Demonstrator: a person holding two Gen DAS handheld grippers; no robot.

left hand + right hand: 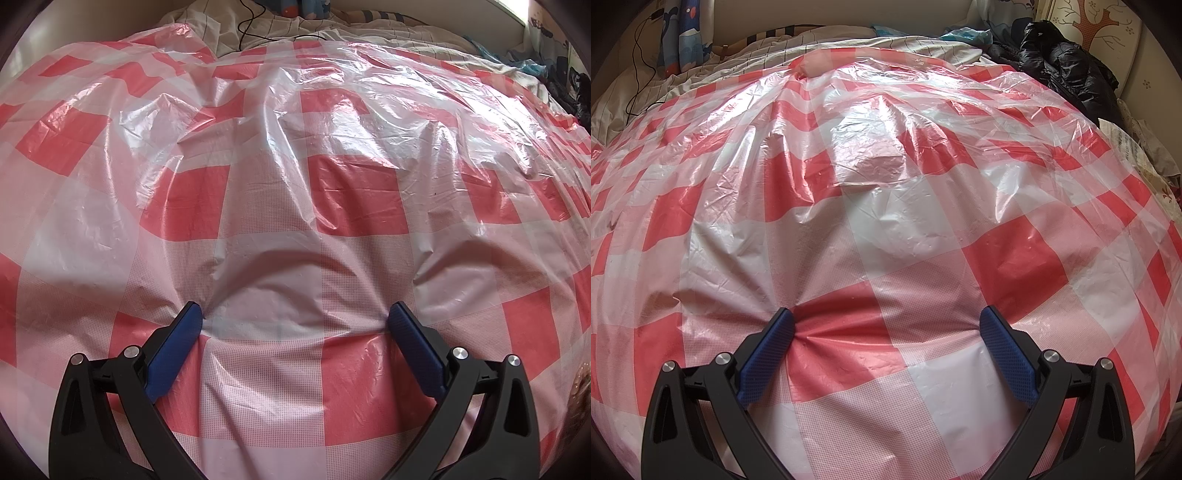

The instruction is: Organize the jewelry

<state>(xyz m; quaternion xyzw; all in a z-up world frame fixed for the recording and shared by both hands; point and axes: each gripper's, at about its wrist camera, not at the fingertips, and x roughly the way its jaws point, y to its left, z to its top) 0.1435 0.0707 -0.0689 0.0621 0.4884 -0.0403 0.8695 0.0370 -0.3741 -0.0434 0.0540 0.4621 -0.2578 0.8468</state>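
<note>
My left gripper (295, 317) is open and empty, its blue-padded fingertips resting on a red-and-white checked plastic sheet (280, 177) spread over a bed. My right gripper (886, 321) is also open and empty, its fingertips pressed into the same checked sheet (886, 206). A small beaded, golden-brown object (580, 384) shows at the right edge of the left wrist view; it is blurred and cut off. No other jewelry shows in either view.
Rumpled white striped bedding (280, 27) and a black cable (251, 26) lie beyond the sheet. A black jacket (1067, 70) is heaped at the far right. A blue plastic bag (964, 35) and a cartoon-print pillow (683, 37) lie at the head.
</note>
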